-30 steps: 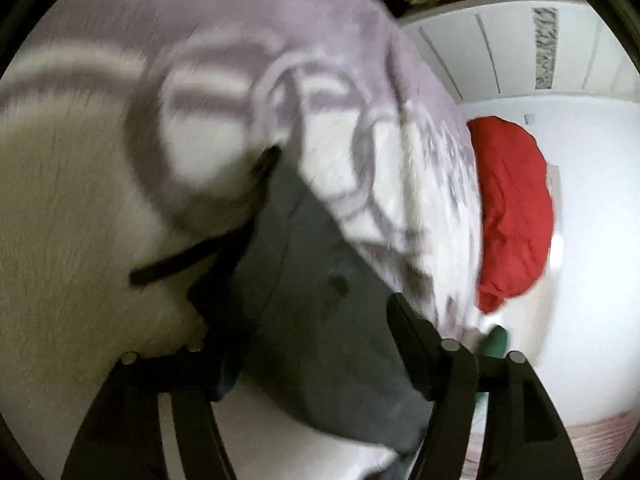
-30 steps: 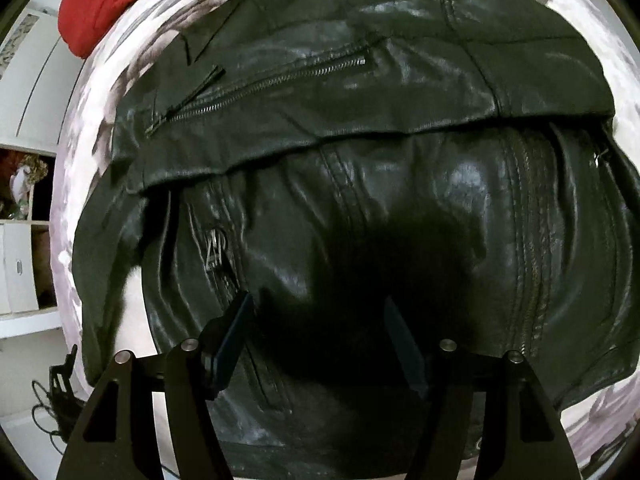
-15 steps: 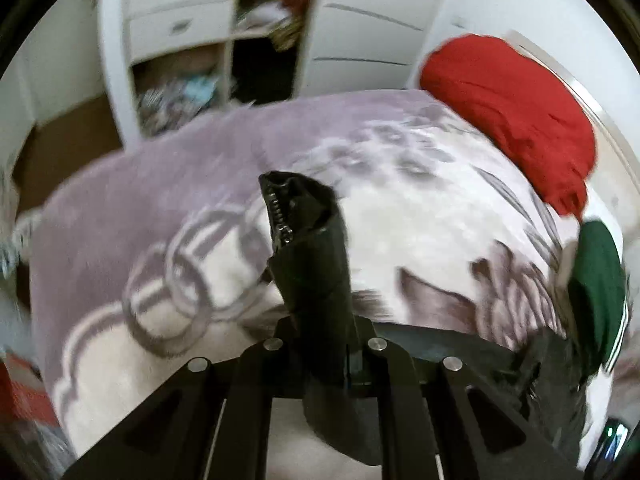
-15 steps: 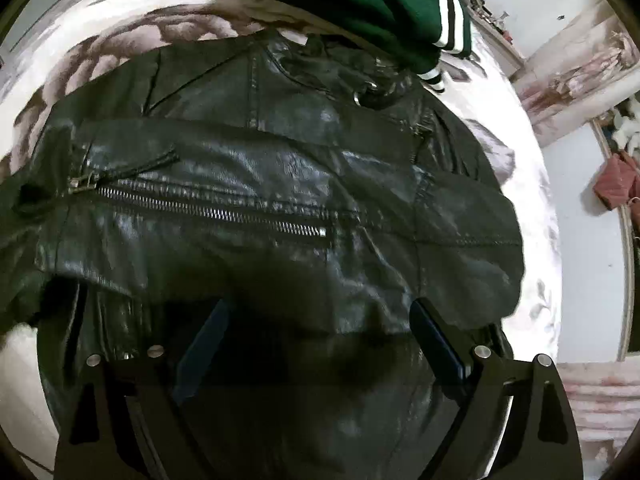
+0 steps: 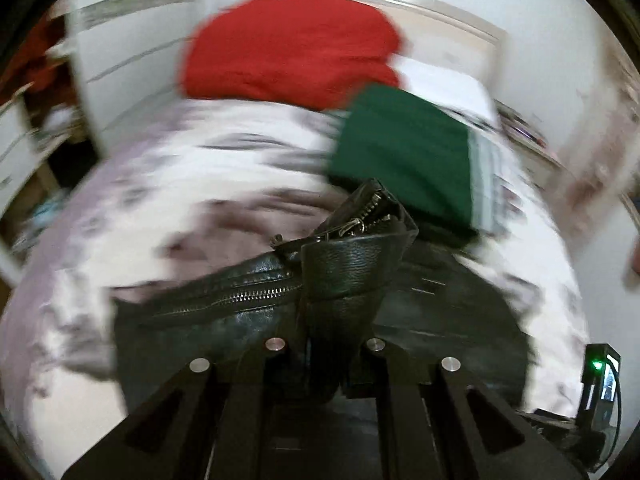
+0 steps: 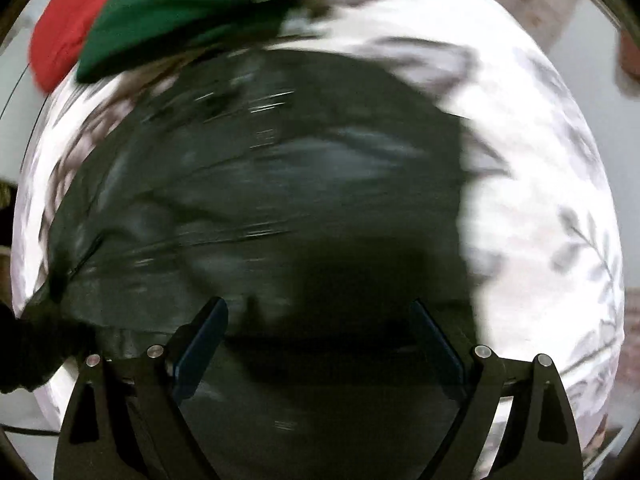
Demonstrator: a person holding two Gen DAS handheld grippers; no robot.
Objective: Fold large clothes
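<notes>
Floral bedspread under black jacket

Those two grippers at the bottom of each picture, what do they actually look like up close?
Both are matte black, angular linkages with triangular cut-outs and small round silver pins at the joints. The left gripper shows four such pins in a row. The right gripper has flat, blade-like fingers with a dark bluish inner face. No cables, labels or sleeves show on either.

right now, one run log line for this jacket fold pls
stage: folding black leather jacket | left gripper: shut on jacket sleeve end | right gripper: open, above jacket | green garment beyond
</notes>
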